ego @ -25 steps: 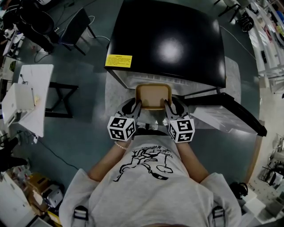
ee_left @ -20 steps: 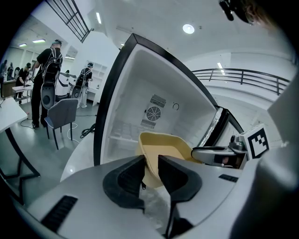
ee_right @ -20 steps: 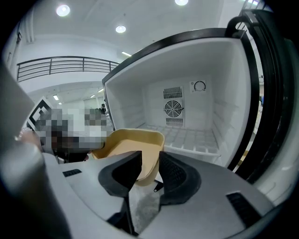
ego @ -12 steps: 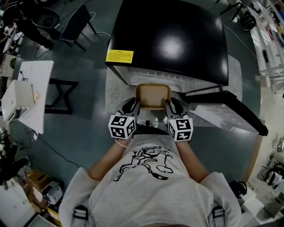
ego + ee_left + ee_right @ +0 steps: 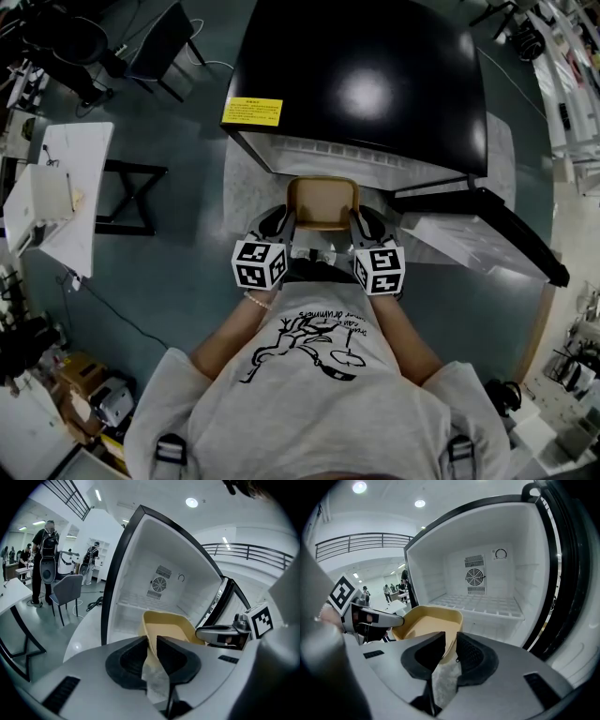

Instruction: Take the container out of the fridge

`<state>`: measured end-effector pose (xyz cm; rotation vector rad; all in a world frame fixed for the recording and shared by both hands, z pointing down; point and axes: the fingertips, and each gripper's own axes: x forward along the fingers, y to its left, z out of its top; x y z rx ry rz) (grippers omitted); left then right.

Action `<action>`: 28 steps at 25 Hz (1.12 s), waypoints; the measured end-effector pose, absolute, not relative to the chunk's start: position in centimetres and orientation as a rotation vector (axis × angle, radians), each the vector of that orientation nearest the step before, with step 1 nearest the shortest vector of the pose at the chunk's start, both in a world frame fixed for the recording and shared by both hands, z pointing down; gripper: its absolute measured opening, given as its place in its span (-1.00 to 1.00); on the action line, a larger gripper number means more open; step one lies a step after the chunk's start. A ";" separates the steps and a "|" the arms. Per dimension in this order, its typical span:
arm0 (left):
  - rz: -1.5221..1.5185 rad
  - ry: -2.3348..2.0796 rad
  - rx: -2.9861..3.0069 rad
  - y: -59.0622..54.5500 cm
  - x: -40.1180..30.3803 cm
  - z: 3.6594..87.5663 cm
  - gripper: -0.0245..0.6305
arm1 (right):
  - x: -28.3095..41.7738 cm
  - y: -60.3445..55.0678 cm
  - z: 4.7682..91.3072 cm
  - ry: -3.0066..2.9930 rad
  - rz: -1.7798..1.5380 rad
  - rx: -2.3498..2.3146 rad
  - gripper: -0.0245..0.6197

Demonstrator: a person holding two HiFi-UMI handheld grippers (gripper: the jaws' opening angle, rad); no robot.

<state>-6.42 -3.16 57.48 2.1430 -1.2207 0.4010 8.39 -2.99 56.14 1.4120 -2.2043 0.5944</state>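
1. Tan container [image 5: 323, 202]: an open-topped, empty tub. It sits at the mouth of the fridge [image 5: 356, 84], just in front of the opening. No view shows what, if anything, supports it from below.
2. Fridge: black top and a bare white interior. The door [image 5: 487, 234] is swung open to the person's right.
3. Left gripper [image 5: 286, 221]: its jaws are narrow and have just been closing. They are clamped on the container's left wall, which stands between the pads.
4. Right gripper [image 5: 361, 221]: its jaws are also narrow and have just been closing. They pinch the container's right wall.
5. Step in hand: judged to be securing a grip on both sides, with the container already mostly clear of the cabinet.
6. Next move: this probably calls for drawing the container toward the person. Both grippers should travel together and stay level, so the container neither tilts nor slips from the pads, and they should keep off the door.
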 end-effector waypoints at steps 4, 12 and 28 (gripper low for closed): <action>0.421 -1.222 2.130 -2.8 -6.5 58.5 -0.71 | 8.3 -2.6 57.1 -2.194 0.607 1.399 -0.66; 0.482 -1.206 2.113 -1.7 -6.8 60.6 -0.72 | 8.2 -1.7 59.2 -2.166 0.626 1.375 -0.69; 0.542 -1.201 2.084 -0.8 -7.4 63.8 -0.75 | 7.8 -0.4 62.5 -2.130 0.674 1.335 -0.72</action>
